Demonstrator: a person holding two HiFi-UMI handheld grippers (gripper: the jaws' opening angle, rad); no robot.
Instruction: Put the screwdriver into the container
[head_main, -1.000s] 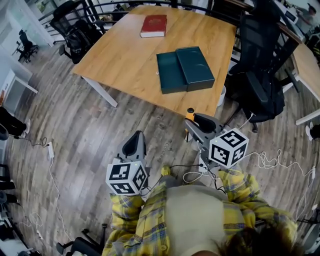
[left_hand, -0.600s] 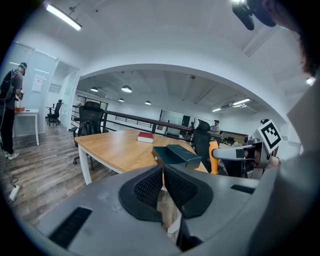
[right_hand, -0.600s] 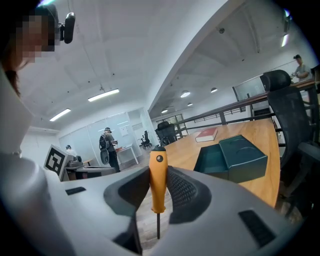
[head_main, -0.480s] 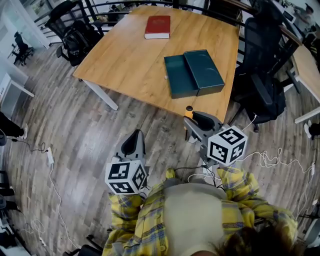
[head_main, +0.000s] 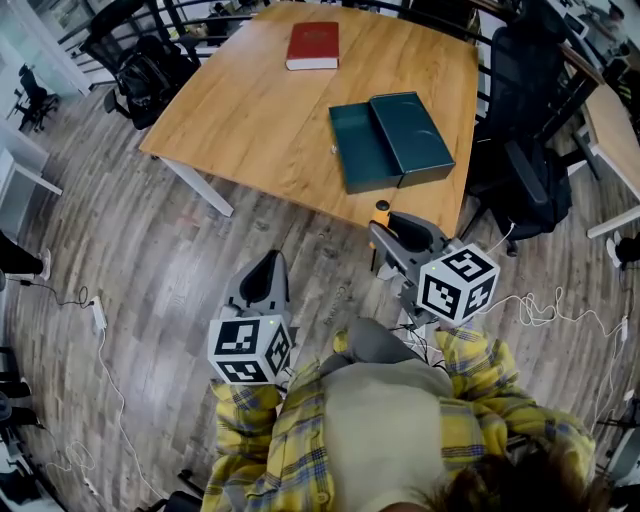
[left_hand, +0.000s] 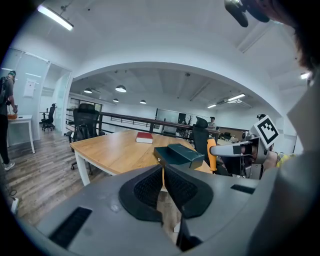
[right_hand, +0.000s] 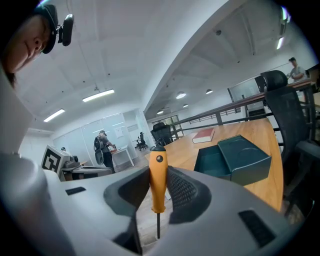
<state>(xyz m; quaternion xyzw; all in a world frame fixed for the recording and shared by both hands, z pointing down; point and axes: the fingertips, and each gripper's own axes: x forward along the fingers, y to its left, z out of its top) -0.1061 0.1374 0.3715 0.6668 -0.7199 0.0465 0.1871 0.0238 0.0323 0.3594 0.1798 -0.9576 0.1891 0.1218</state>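
The right gripper (head_main: 393, 234) is clenched on the screwdriver (right_hand: 157, 181), its two pads pressed against the orange handle. The handle's butt sticks out past the jaw tips and the thin metal shaft points back toward the gripper body. It hangs over the wood floor (head_main: 150, 250), just short of the table's (head_main: 240, 110) near edge and toward its right corner.

The container (head_main: 363, 152), a dark teal open tray, lies on the right part of the table beyond that gripper. A matching teal lid (head_main: 411, 135) touches its right side. A red book (head_main: 313, 45) lies at the far end.

The left gripper (head_main: 264, 284) is held lower and to the left, over the floor and well apart from the table. Its pads are pressed together with nothing between them.
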